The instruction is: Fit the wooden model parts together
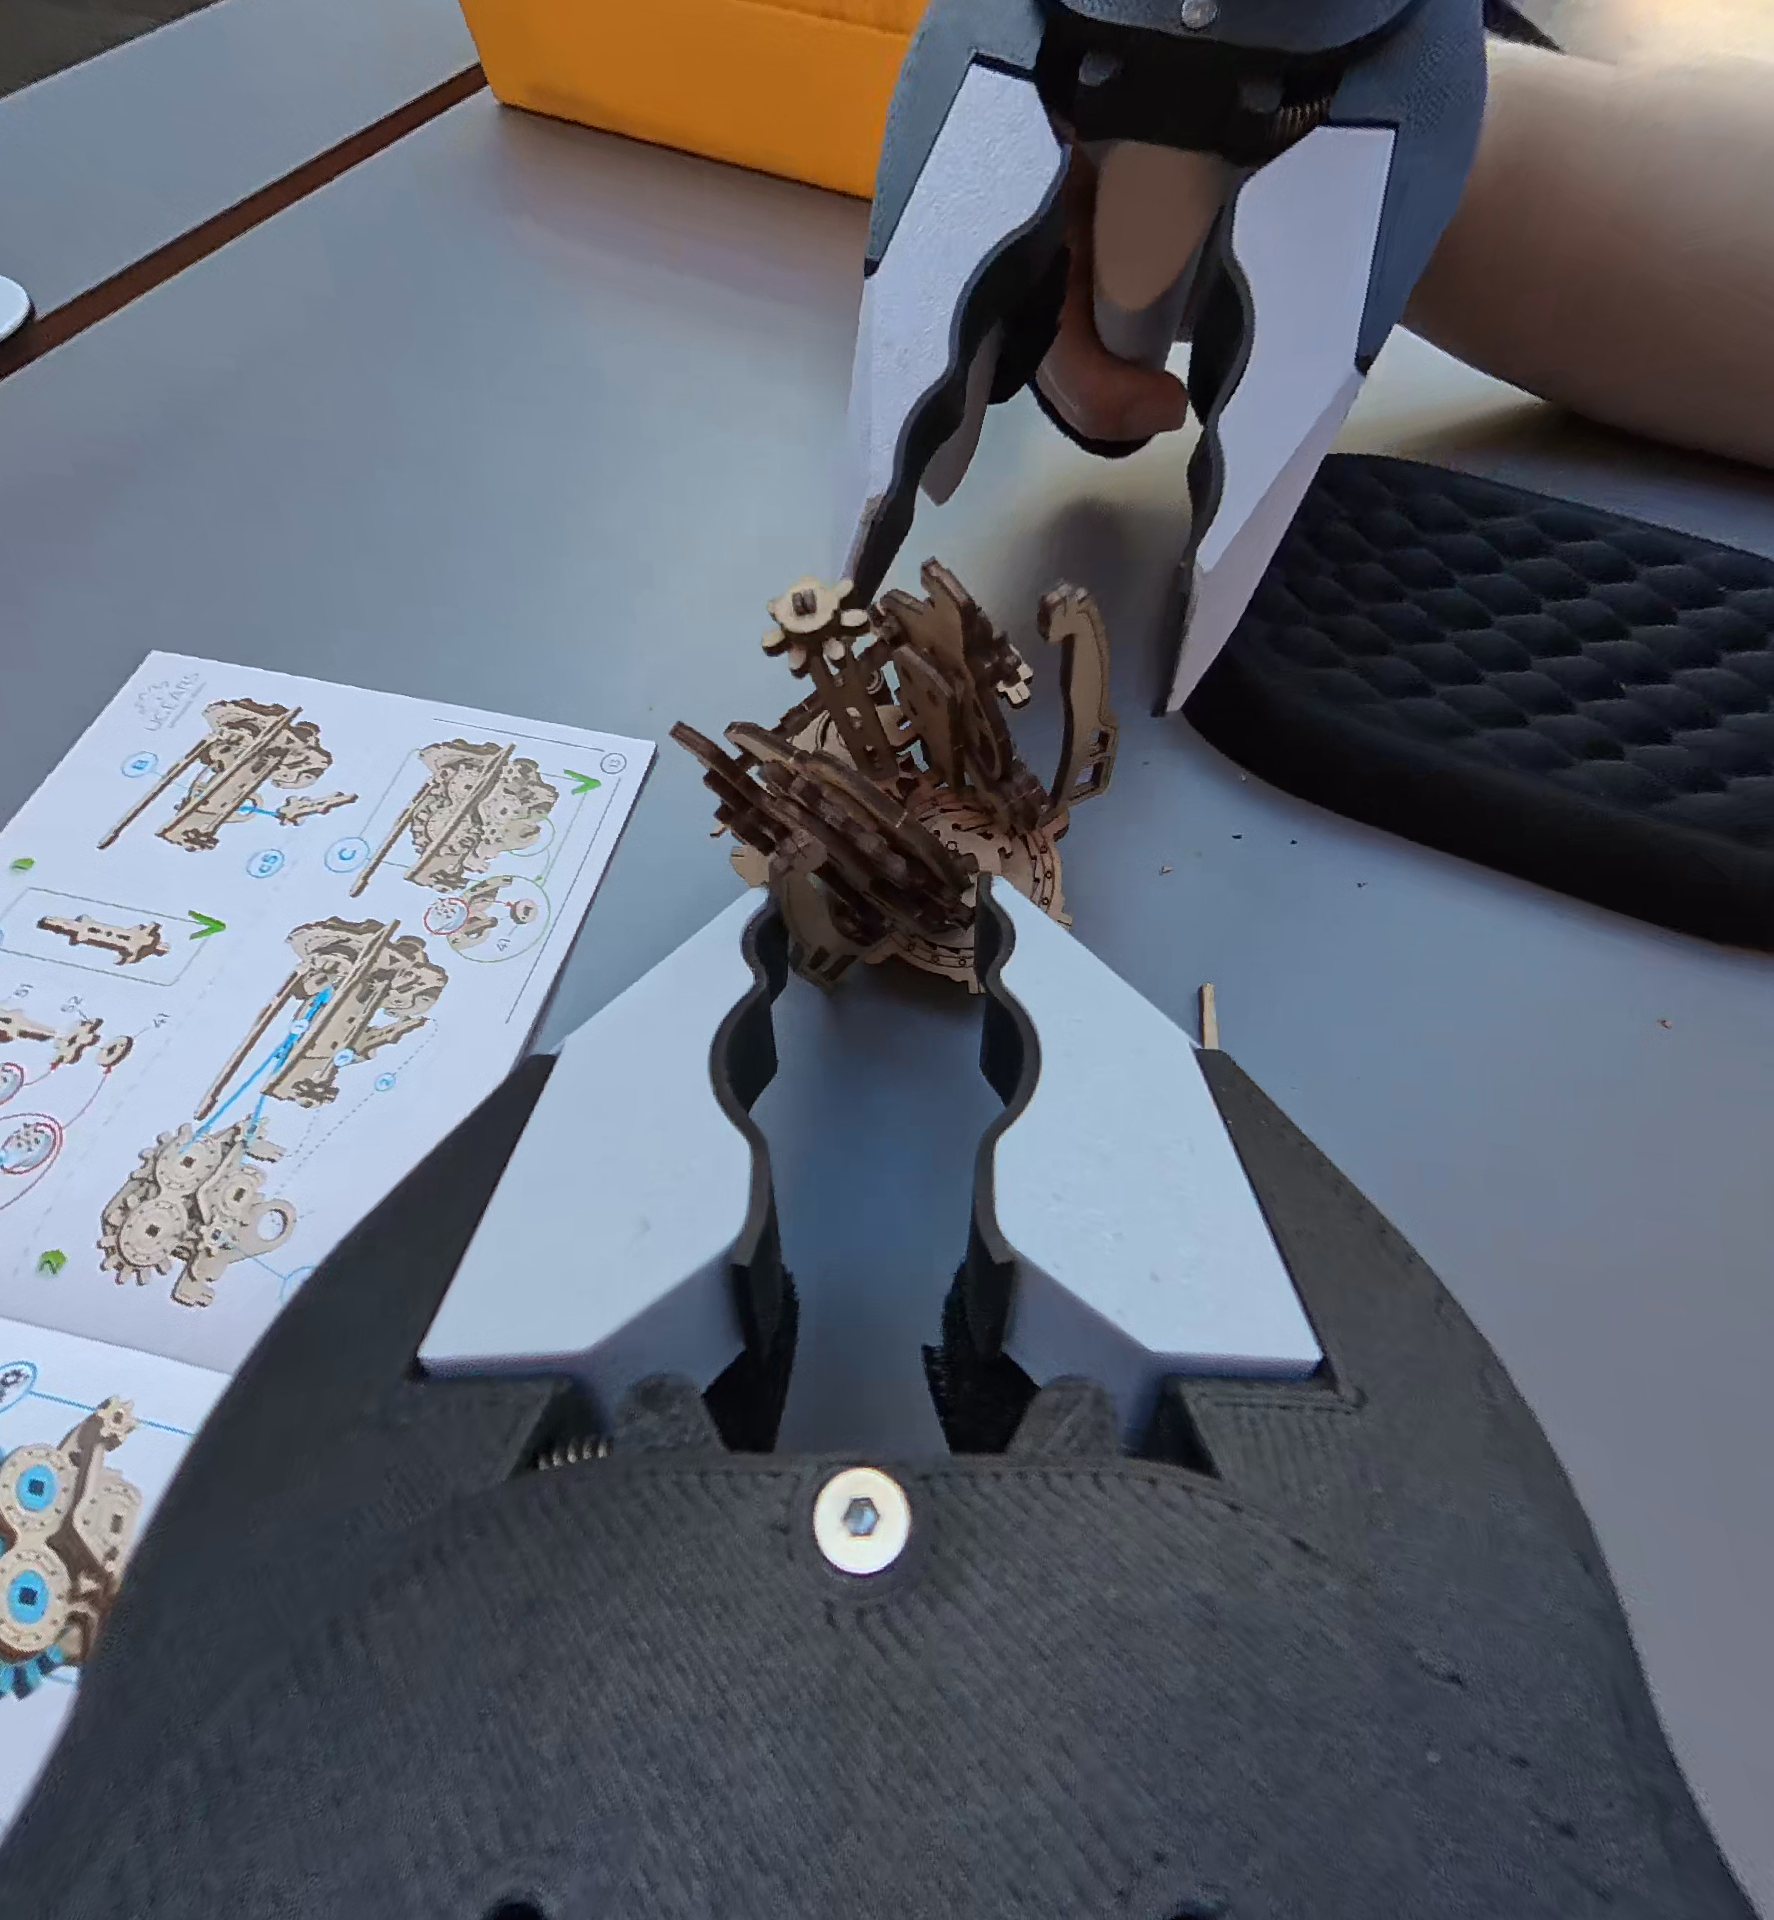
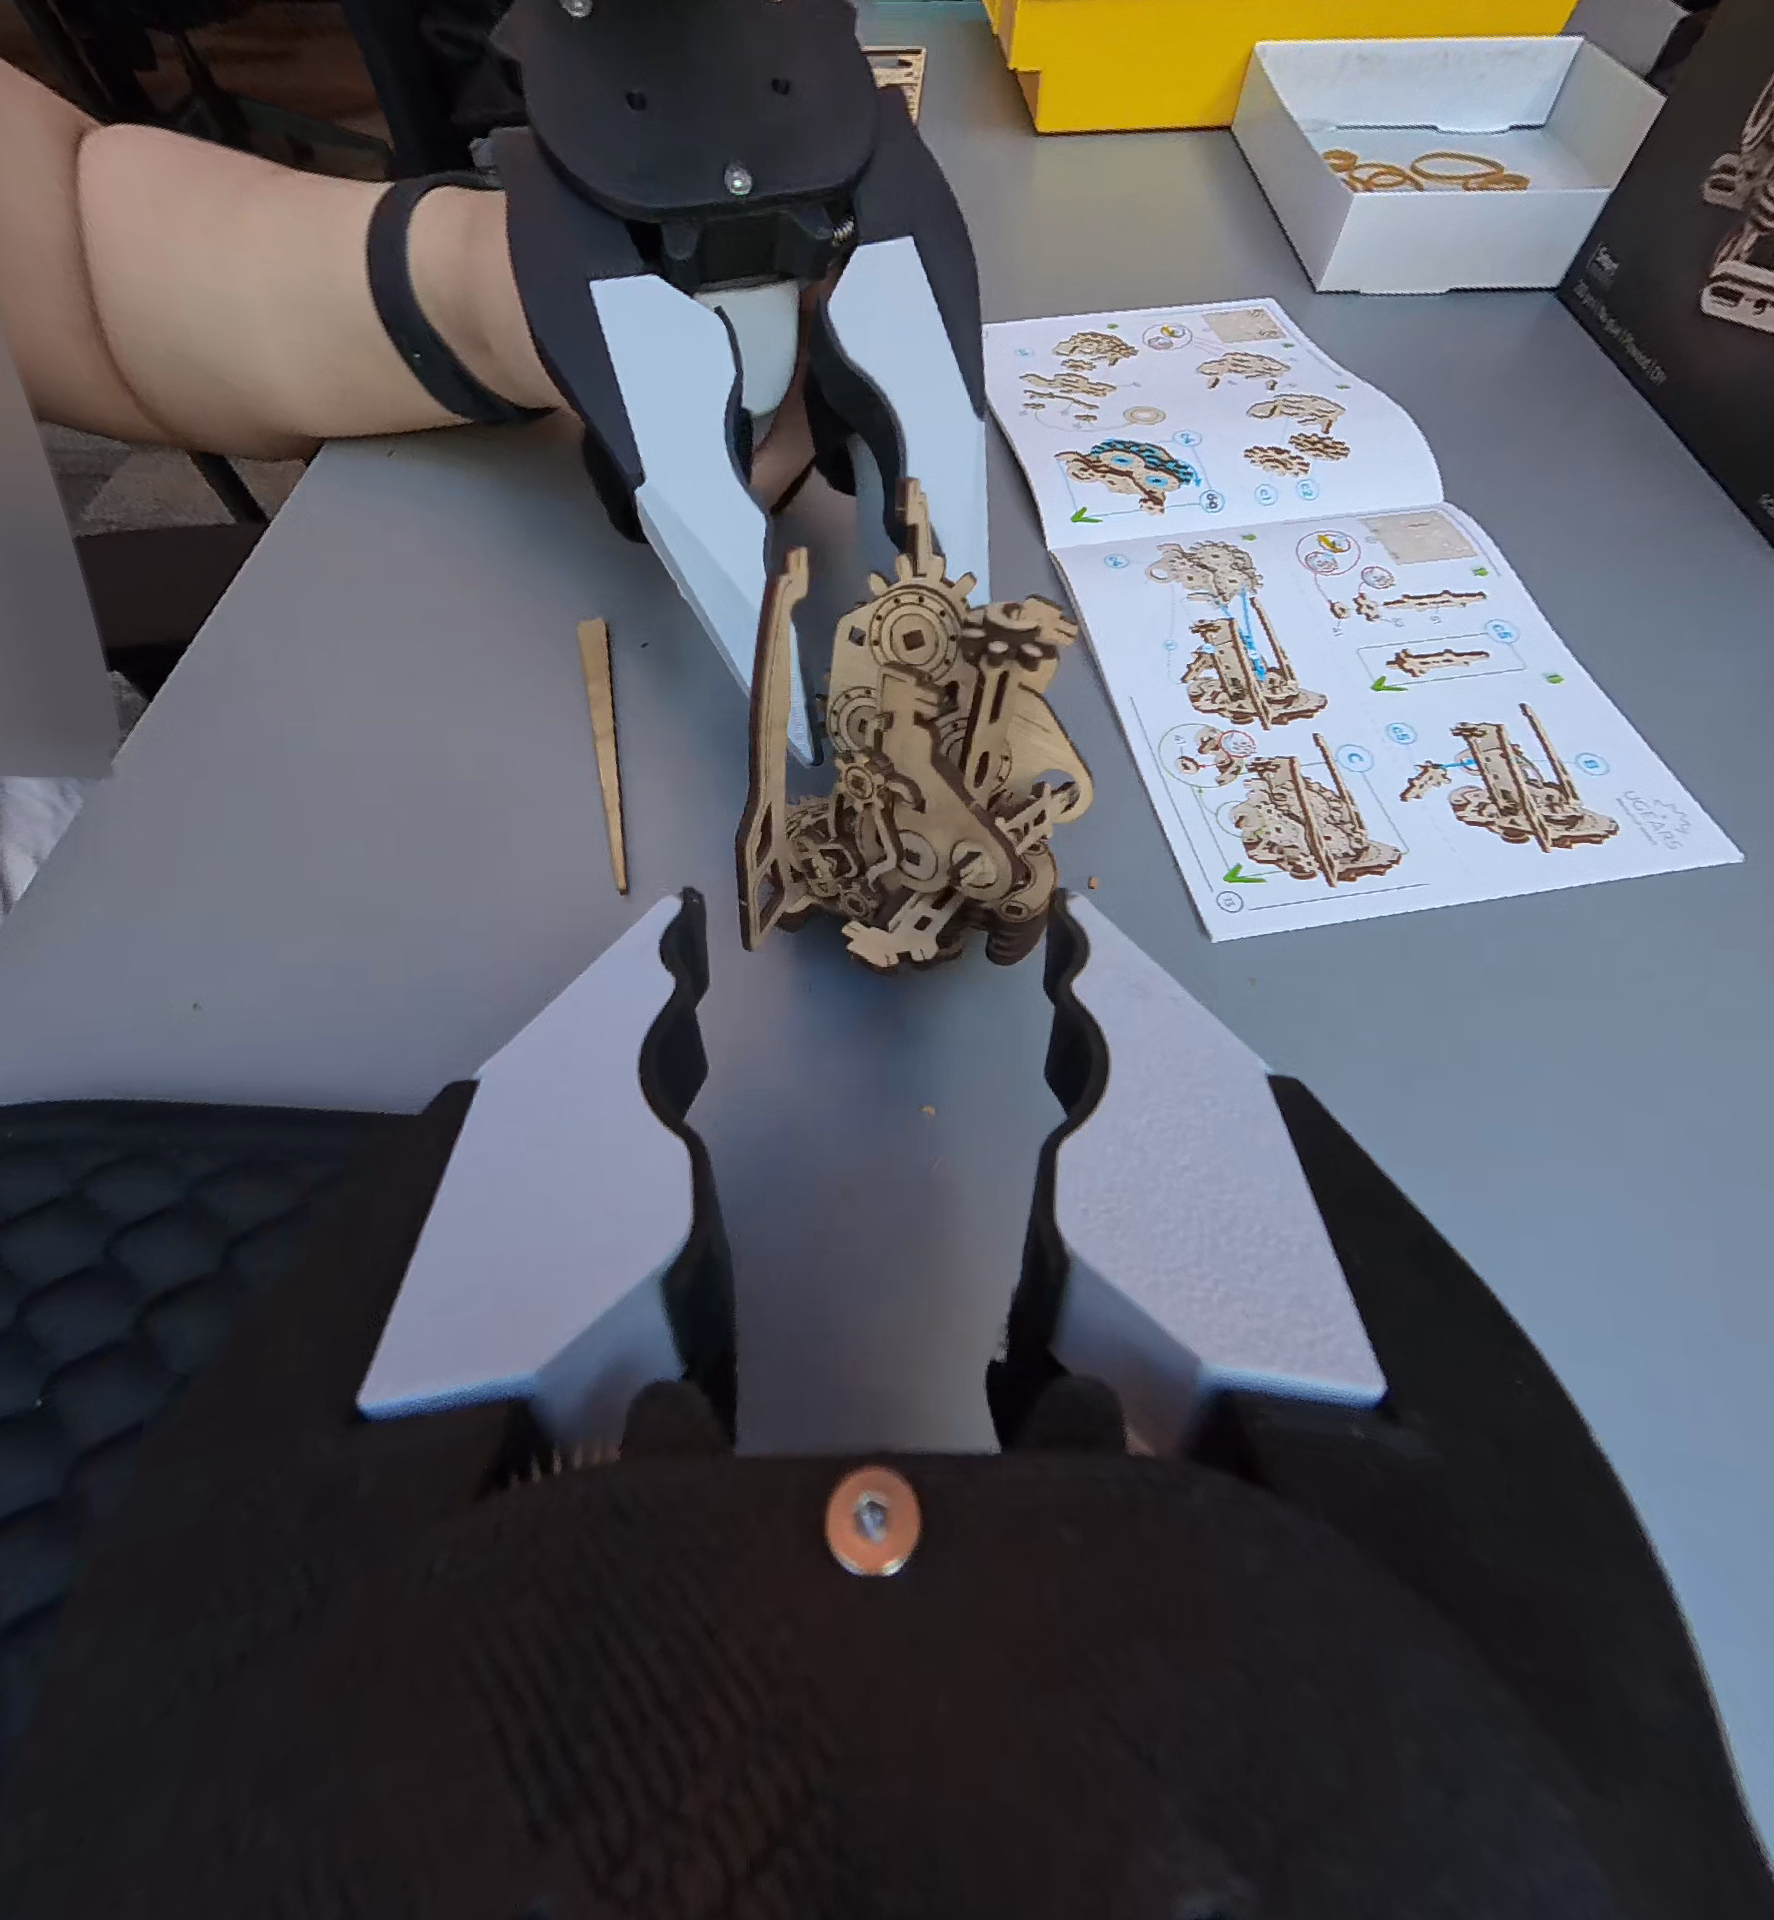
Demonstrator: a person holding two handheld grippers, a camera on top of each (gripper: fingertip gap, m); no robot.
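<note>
A partly built wooden model (image 1: 893,821) of gears and plates stands tilted on the grey table (image 1: 447,468). My left gripper (image 1: 881,899) is shut on the model's lower part, one fingertip on each side. In the right wrist view the left gripper's fingers (image 2: 696,499) reach down around the model (image 2: 914,769) from behind. My right gripper (image 1: 1013,649) is open and empty, with the top of the model between its fingers. One fingertip (image 1: 867,561) touches a small gear piece (image 1: 810,613) on top. In its own view the right gripper (image 2: 878,909) is open in front of the model.
An open instruction booklet (image 1: 239,987) (image 2: 1382,675) lies beside the model. A thin wooden stick (image 2: 602,748) lies on the table. A black mesh pad (image 1: 1537,707) sits under the right arm. A yellow box (image 2: 1226,52), a white box (image 2: 1434,239) and a black carton (image 2: 1745,312) stand farther off. My hands' fingertips stand some 5 cm from each other. The thin wooden stick (image 2: 602,748) lies around 8 cm away from my left fingertips.
</note>
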